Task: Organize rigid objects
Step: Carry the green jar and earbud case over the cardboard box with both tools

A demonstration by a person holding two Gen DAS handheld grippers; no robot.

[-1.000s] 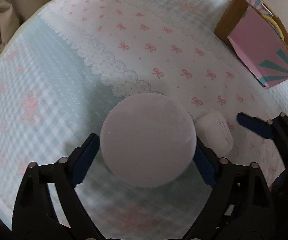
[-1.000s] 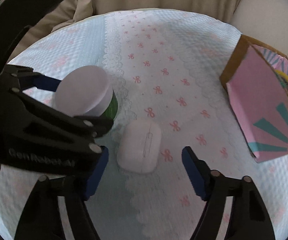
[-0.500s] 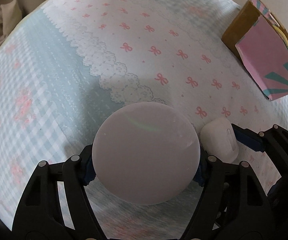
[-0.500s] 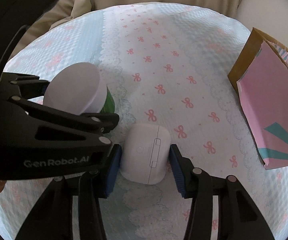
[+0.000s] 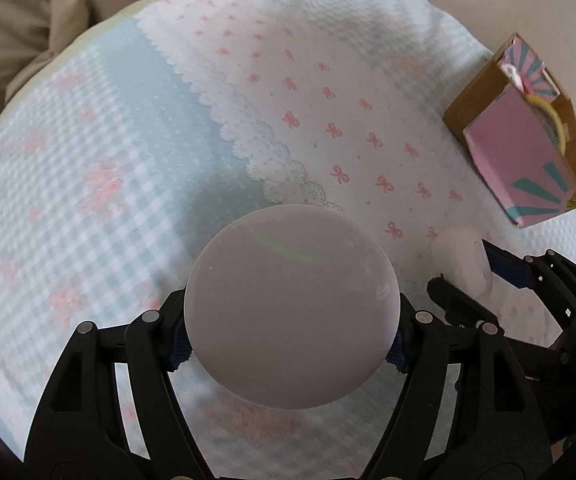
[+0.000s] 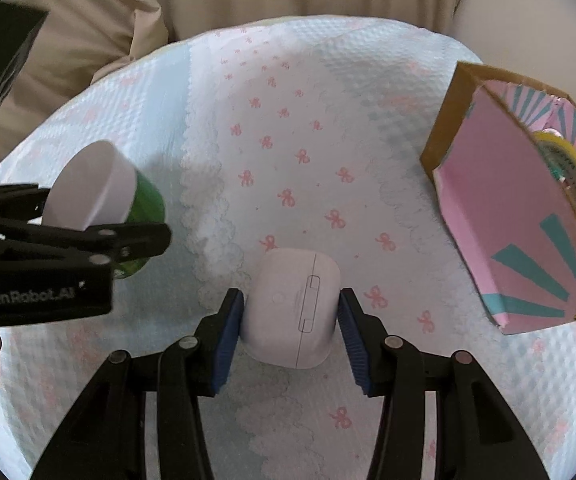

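Observation:
My left gripper (image 5: 290, 342) is shut on a green jar with a wide white lid (image 5: 292, 306) and holds it above the cloth; the jar also shows tilted in the right wrist view (image 6: 100, 196). My right gripper (image 6: 290, 320) is shut on a white earbud case (image 6: 292, 308), lifted off the cloth. The case and the right gripper's fingers (image 5: 504, 268) show at the right of the left wrist view.
A pink and teal cardboard box (image 6: 520, 216) lies open at the right with a yellow tape roll (image 6: 568, 172) inside; it also shows in the left wrist view (image 5: 524, 136). A bow-patterned cloth (image 6: 288, 160) covers the round table. Beige fabric (image 6: 88, 32) lies behind.
Both grippers closed, the left on the jar, the right on the earbud case, and both have lifted their objects off the cloth. The jar now tilts.

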